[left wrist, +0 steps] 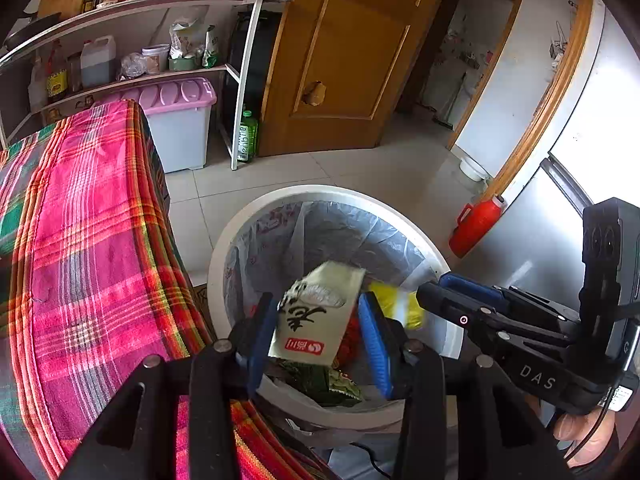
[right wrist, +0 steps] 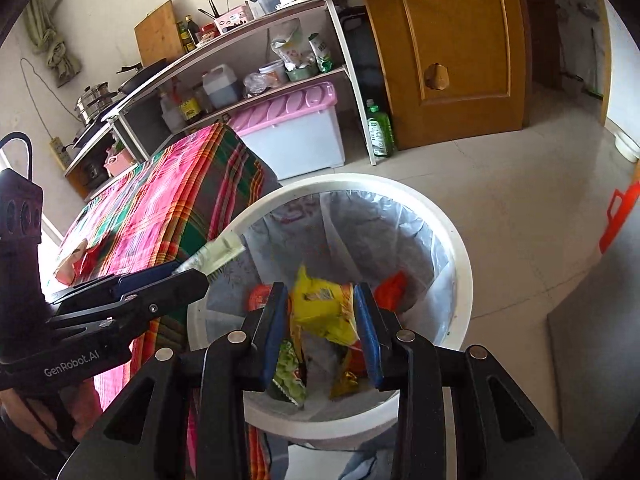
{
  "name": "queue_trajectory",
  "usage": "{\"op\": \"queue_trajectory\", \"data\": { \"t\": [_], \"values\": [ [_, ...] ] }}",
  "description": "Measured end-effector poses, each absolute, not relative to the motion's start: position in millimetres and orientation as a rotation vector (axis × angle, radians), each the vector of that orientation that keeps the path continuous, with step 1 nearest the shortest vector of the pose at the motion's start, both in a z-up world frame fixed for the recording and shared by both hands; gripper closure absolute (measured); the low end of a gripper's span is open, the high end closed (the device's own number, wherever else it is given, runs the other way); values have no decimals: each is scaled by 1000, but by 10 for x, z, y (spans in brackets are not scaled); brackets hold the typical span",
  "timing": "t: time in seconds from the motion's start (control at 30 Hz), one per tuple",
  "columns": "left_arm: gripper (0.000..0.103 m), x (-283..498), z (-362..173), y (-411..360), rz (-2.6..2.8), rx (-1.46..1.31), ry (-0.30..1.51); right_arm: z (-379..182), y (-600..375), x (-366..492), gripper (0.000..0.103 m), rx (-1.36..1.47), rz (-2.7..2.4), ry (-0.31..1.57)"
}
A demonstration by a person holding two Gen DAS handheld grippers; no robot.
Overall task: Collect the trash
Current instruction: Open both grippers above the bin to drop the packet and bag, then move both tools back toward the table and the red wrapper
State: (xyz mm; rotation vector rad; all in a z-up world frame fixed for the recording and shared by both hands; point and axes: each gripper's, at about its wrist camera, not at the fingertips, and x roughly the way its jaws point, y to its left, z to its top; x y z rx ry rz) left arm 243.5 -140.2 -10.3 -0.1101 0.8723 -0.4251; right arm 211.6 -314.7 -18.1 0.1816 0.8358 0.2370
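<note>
Both claws hang over the round white plastic-lined bin point(left wrist: 224, 256), left claw point(left wrist: 320, 336) parted around the pale green printed packet point(left wrist: 316, 312), right claw point(right wrist: 322, 320) loosening around the yellow crinkled wrapper point(right wrist: 324, 312), and more litter waits on the plaid-covered desk point(right wrist: 160, 208) at left.

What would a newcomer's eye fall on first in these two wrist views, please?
Probably the white bin with its plastic liner, filling the middle of both views. Over it the left gripper has a pale green packet between its blue pads, and the right gripper a yellow wrapper. At the left, a bright pink plaid cloth covers a table.
</note>
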Motion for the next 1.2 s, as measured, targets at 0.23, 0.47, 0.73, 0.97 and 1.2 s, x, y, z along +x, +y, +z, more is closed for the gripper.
{"op": "queue_trajectory", "data": {
  "t": [0.23, 0.47, 0.73, 0.97, 1.2],
  "values": [
    [59, 2385, -39, -1352, -429, -120, 843, -103, -3136, 2066, 57, 181, 243, 810],
    [59, 2220, 95, -1230, -421, -134, 789, 77, -3046, 1915, 57, 156, 246, 745],
    [59, 1949, 225, -911, -369, -154, 728, 231, -2784, 1711, 57, 135, 293, 692],
    [59, 1693, 276, -548, -301, -172, 685, 278, -2429, 1594, 57, 85, 327, 703],
    [59, 1494, 299, -163, -217, -192, 653, 273, -2141, 1576, 57, 85, 392, 712]
  ]
}}
